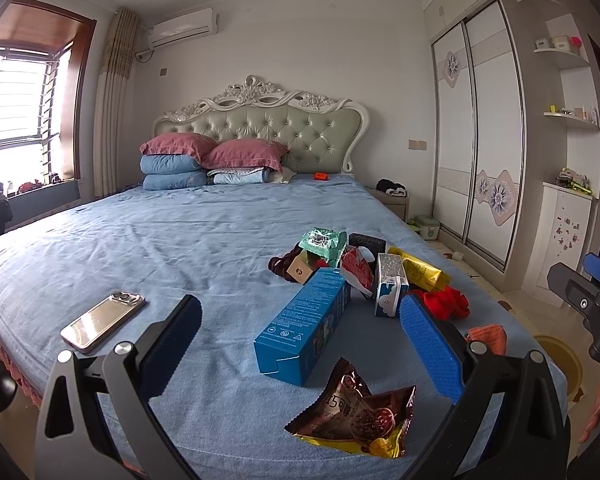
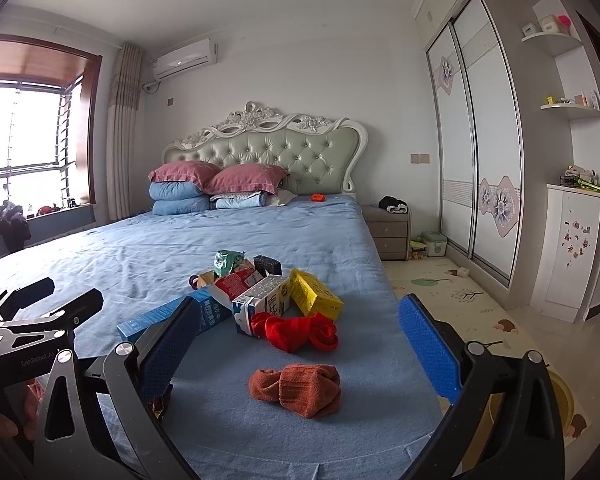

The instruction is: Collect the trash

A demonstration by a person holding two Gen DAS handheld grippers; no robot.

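Left gripper jaws spread, empty, above brown crinkled foil snack wrapper lower centre. Right gripper jaws spread, empty, over rust-orange knitted cloth at centre.

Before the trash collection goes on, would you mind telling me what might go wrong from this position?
1. The phone lies on the bed beside the open left tongs; it might be grabbed as trash.
2. The orange sock and red cloth sit amid the litter, between the open right tongs.
3. The brown wrapper near the edge could slide off.
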